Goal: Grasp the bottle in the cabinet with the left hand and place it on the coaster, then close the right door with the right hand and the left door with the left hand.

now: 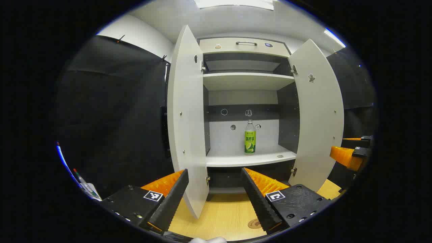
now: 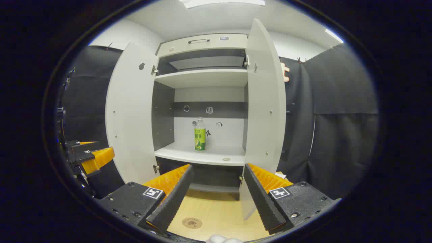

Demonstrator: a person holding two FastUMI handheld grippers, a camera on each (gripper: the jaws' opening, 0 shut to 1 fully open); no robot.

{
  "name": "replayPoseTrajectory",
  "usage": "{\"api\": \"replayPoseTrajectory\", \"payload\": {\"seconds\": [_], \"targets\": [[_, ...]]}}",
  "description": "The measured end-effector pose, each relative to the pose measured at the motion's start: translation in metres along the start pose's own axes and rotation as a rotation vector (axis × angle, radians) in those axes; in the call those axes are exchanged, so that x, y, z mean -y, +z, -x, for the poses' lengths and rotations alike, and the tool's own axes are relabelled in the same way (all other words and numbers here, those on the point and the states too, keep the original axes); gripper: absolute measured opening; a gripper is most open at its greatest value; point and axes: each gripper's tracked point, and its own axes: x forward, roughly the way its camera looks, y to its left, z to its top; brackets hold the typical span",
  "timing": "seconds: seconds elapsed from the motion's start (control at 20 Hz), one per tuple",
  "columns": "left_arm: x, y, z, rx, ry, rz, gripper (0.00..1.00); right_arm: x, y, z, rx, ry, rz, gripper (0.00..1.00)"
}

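Both grippers, left [image 1: 213,199] and right [image 2: 216,197], hold jaws released. Advance your left gripper between the doors, level, and centre the bottle [image 1: 250,138] before clenching.

Recording booth: black cloth walls [image 2: 341,111], lone white cabinet [image 1: 248,81].

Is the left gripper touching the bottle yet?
Apart. In the left gripper view the left gripper hangs open over the tabletop, while the bottle stands upright far ahead on the cabinet shelf, with clear space between them.
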Motion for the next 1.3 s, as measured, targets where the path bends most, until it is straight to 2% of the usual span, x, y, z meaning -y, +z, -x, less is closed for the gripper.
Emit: {"api": "replayPoseTrajectory", "payload": {"seconds": [0.5, 0.6, 0.65, 0.95, 1.3], "targets": [[0.006, 0.008, -0.009, 0.016, -0.016, -0.015, 0.95, 0.008, 0.003, 0.002, 0.005, -0.042, -0.015, 0.99], [0.009, 0.009, -0.01, 0.018, -0.024, -0.019, 0.99, 0.01, 0.003, 0.002, 0.005, -0.05, -0.02, 0.99], [0.01, 0.009, -0.01, 0.019, -0.026, -0.022, 0.95, 0.011, 0.003, 0.002, 0.005, -0.053, -0.021, 0.99], [0.014, 0.011, -0.021, 0.024, -0.041, -0.026, 0.95, 0.013, 0.003, -0.001, 0.001, -0.066, -0.027, 0.99], [0.029, 0.024, -0.073, 0.062, -0.08, -0.015, 0.95, 0.008, 0.009, -0.009, 0.004, -0.065, -0.019, 1.0]]}}
